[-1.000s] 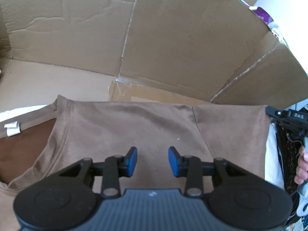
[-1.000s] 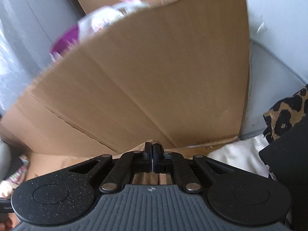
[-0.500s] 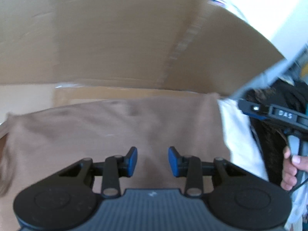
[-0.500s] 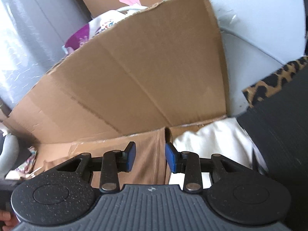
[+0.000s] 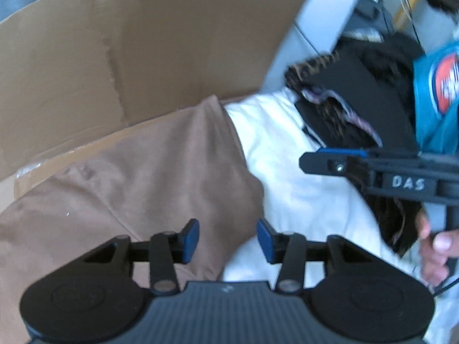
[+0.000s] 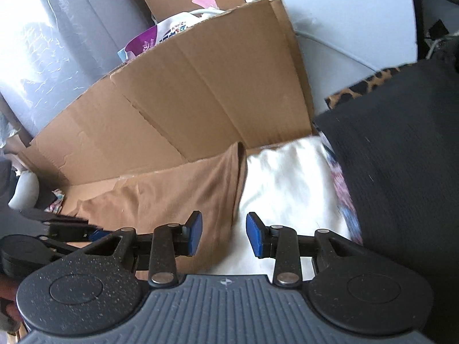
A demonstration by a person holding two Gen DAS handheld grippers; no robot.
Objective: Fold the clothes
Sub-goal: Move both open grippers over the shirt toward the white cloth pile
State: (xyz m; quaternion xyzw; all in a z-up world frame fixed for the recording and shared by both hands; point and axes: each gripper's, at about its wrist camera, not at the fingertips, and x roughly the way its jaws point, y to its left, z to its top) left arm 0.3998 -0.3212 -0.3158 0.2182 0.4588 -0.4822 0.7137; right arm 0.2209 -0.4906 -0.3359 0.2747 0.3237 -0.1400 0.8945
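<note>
The brown shirt (image 5: 137, 189) lies spread on flattened cardboard (image 5: 137, 57), its right edge running over onto a white cloth (image 5: 287, 172) that covers the surface beside it; from the right wrist view the same shirt (image 6: 183, 197) shows a doubled edge along that side, which suggests a layer lies turned over there, though how many folds it carries cannot be told. The left gripper (image 5: 228, 236) hovers low over the shirt's right-hand border with its blue pads wide apart and nothing between them, one pad above brown cloth and the other above white, so it sits astride the edge, a sensible spot for pinching that border or smoothing it. The right gripper (image 6: 223, 233) is likewise spread wide and holds nothing, straddling the same line between shirt and white cloth; in the left wrist view it reaches in from the right (image 5: 330, 164), held by a hand (image 5: 436, 246). Both tools gathered at one side fit either a fold just laid down and let go, or a fresh grasp being lined up. The cardboard likely serves as a firm, flat base so the cloth creases cleanly. A dark pile of other clothes (image 6: 401, 172), with a leopard-print piece (image 6: 364, 86) behind it, waits to the right, clear of the working area.
</note>
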